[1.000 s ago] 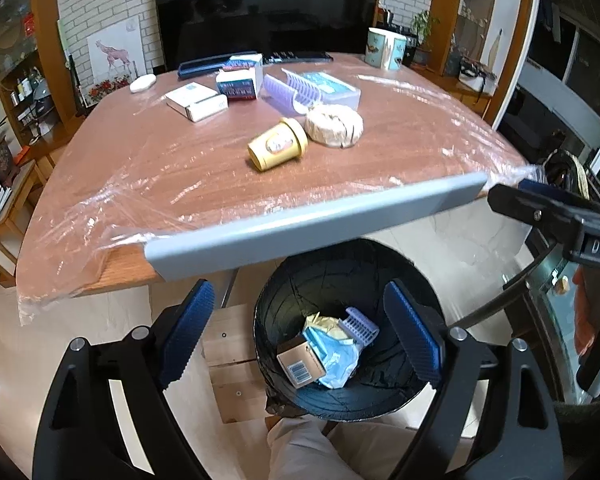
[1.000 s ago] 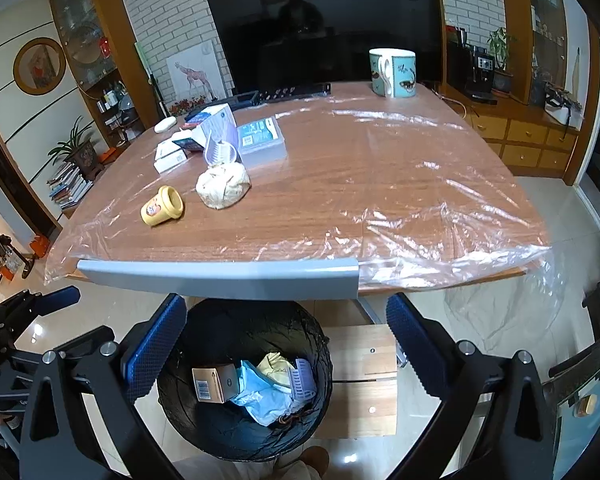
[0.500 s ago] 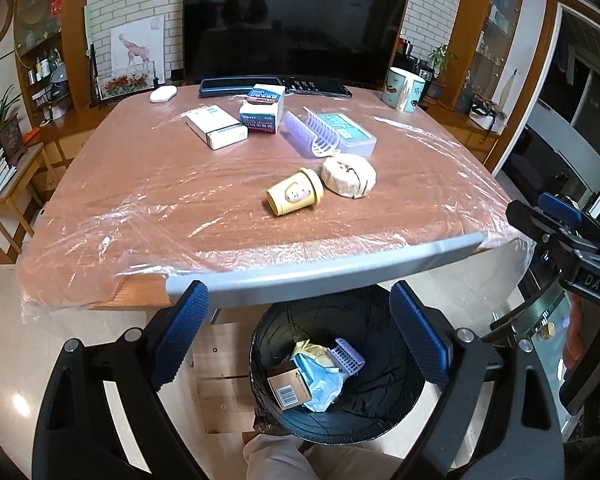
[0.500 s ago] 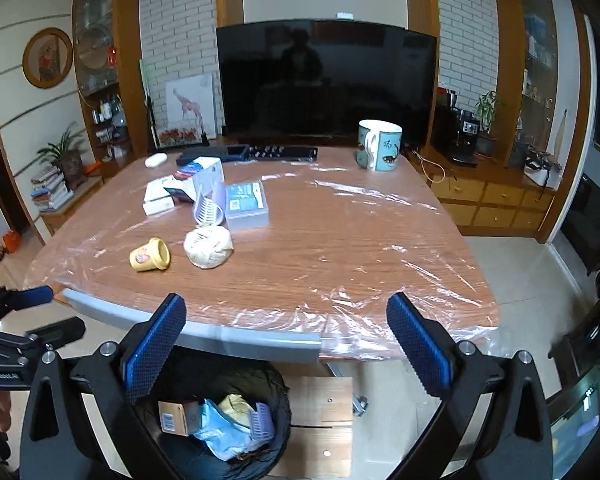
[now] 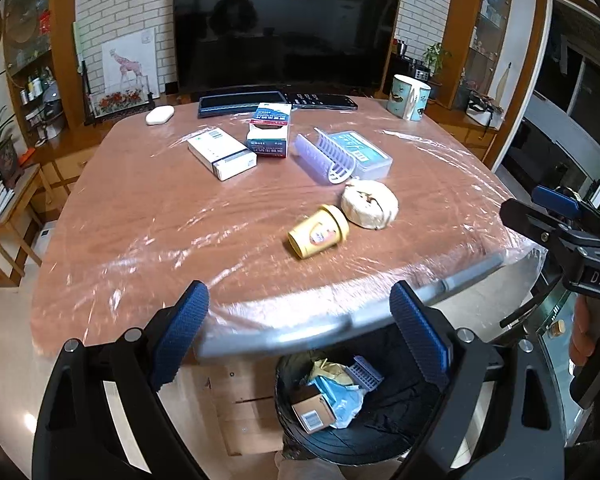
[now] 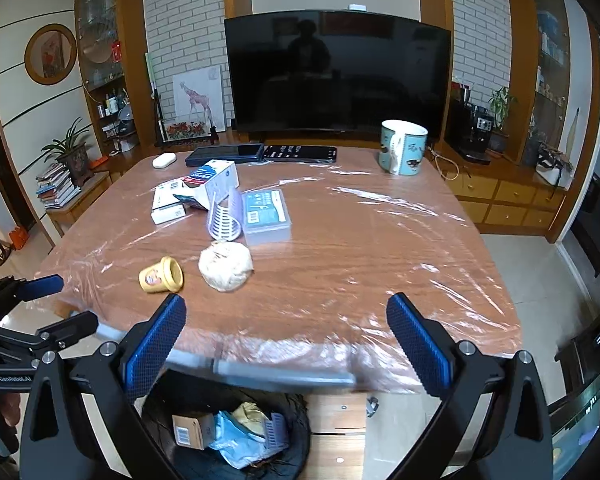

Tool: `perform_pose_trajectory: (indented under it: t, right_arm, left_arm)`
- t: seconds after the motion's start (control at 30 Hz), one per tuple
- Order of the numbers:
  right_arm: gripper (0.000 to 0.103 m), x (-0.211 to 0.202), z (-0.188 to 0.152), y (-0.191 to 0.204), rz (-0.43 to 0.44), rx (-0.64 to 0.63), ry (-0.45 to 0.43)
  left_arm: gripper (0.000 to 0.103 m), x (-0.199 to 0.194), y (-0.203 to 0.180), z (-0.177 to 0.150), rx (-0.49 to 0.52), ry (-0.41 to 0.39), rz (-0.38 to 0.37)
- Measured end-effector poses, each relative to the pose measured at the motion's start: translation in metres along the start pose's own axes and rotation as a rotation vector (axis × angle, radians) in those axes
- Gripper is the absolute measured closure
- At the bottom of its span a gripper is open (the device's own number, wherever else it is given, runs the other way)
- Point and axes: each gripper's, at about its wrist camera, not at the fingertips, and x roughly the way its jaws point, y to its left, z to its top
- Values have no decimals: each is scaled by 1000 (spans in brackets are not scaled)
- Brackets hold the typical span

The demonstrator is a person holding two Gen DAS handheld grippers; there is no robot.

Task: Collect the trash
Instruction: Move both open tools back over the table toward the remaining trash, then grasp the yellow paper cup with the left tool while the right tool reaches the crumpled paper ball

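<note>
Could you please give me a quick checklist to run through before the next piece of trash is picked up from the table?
1. Left gripper open and empty: ok.
2. Right gripper open and empty: ok.
3. Yellow cup within view, lying on its side near the table edge: ok.
4. Paper wad beside the cup, unobstructed: ok.
5. Bin below the table edge, room left inside: ok.
6. Grippers apart from each other: ok.

The left gripper [image 5: 300, 336] has its two blue fingers spread wide, holding nothing. The right gripper [image 6: 286, 342] is spread wide too, with nothing inside. Both point far ahead.
</note>
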Motion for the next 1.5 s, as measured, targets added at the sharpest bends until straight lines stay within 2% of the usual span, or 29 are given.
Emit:
perform_pose_trajectory:
  t: [0.37, 0.6, 0.67, 0.87, 1.3, 1.5]
  right_arm:
    - [4, 55, 22, 23, 73, 48, 69]
    - [6, 86, 28, 21, 152, 56, 146]
    - [14, 96, 28, 21, 169, 44, 177]
    - [27, 117, 23, 20, 225, 31, 242]
    - [31, 128, 27, 28, 221, -41, 242]
    - [35, 128, 28, 30, 227, -56, 242]
  left_arm:
    - [10, 35, 18, 21, 83, 38, -64]
    - [10, 53, 14, 29, 88, 71, -47]
    - [10, 58, 13, 30, 84, 86, -45]
    - [13, 66, 12, 35, 83, 87, -33]
    - [19, 74, 1, 43, 130, 85, -17]
    - [26, 79, 1, 46, 137, 98, -21]
